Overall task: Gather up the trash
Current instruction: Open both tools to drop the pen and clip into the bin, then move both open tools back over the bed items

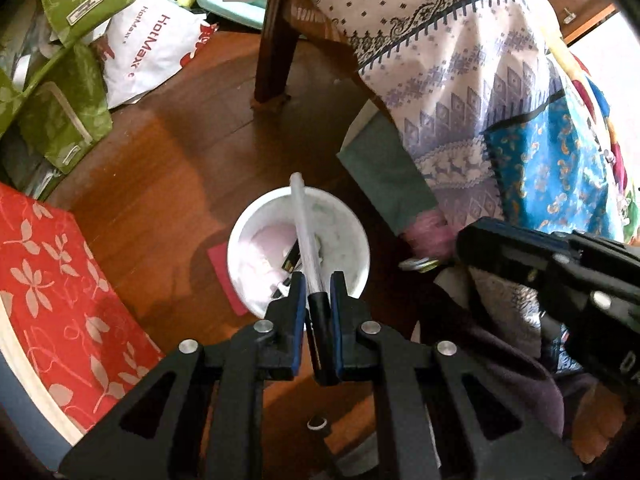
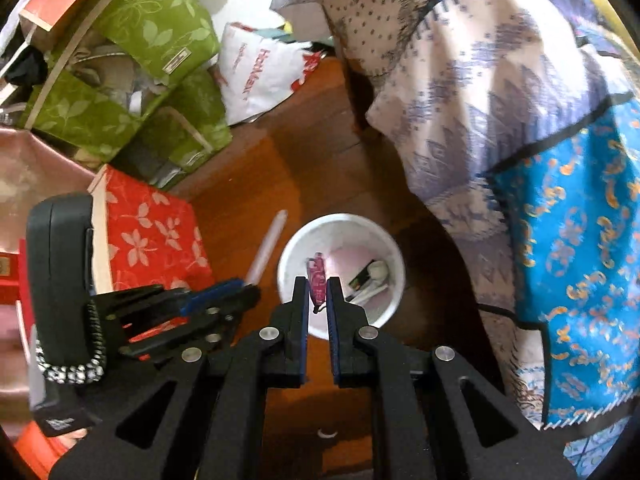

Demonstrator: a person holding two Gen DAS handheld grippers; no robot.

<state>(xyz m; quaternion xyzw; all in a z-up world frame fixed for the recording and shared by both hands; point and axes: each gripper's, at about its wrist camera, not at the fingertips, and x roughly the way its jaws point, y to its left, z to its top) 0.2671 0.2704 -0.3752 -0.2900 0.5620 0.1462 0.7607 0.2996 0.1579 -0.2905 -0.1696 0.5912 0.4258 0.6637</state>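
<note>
A white round bin [image 1: 354, 220] stands on the wooden floor and holds pink paper, white scraps and a small dark packet. My left gripper [image 1: 318, 280] hangs just above its near rim, shut on the black end of a clear plastic pen [image 1: 306, 224] that slants over the bin. In the right wrist view my right gripper [image 2: 317, 282] is over the same bin [image 2: 394, 264], shut on a small pink wrapper [image 2: 317, 268]. The left gripper [image 2: 248, 286] with the pen [image 2: 268, 244] shows to its left. The right gripper [image 1: 466, 242] enters the left wrist view from the right.
Green leaf-print bags [image 1: 76, 0], a white printed plastic bag [image 1: 148, 48] and a red floral box [image 1: 60, 280] crowd the left. A dark chair leg [image 1: 276, 52] and a draped patterned cloth [image 1: 460, 60] close off the back and right. A red card [image 1: 224, 272] lies under the bin.
</note>
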